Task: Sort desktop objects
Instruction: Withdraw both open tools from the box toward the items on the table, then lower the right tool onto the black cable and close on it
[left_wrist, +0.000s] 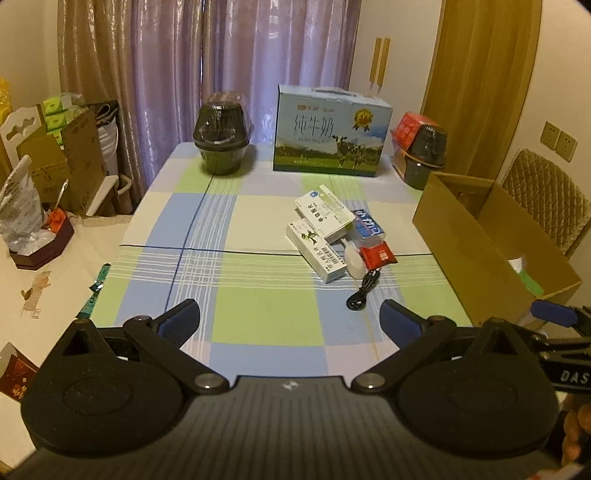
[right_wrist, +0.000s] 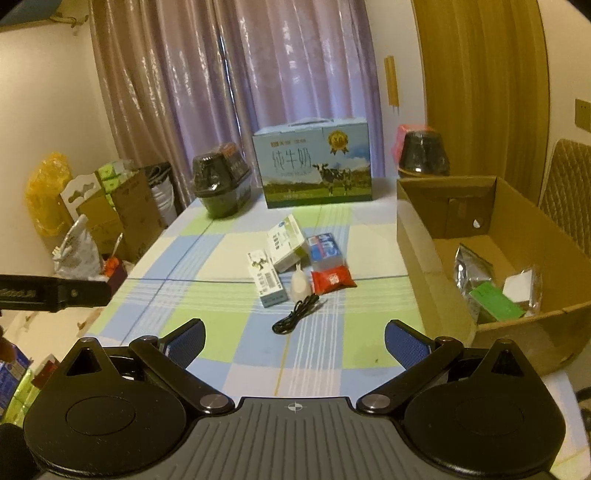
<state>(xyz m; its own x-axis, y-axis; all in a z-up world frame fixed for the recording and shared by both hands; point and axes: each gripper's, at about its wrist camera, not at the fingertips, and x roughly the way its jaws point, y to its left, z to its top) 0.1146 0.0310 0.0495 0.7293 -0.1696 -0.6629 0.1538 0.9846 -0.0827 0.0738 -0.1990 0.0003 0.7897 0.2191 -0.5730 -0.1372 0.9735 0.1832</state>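
Both tools are held low over the near edge of the checked-cloth desk (left_wrist: 258, 314). Your left tool (left_wrist: 290, 317) has its jaws spread wide and holds nothing; your right tool (right_wrist: 294, 341) is likewise spread and empty.

The items to sort lie in a loose cluster at mid-desk, right of centre: two white rectangular cardboard cartons (right_wrist: 282, 245), one partly resting on the other; a blue-labelled clear plastic case (right_wrist: 325, 251); a red foil sachet (right_wrist: 332, 281); a small white plastic bottle (right_wrist: 300, 286) touching the lower carton; and a coiled black cable (right_wrist: 295, 318), nearest to you and just apart from the rest. The open brown cardboard box (right_wrist: 417, 236) on the right already holds a silver pouch and a green packet.

Judgement: all items look light. The cable is limp and will trail; take it across the bundled coil, not a loose end. The cartons are stiff but crushable; close on the narrow sides. The sachet is probably slick; pinch an edge seam.
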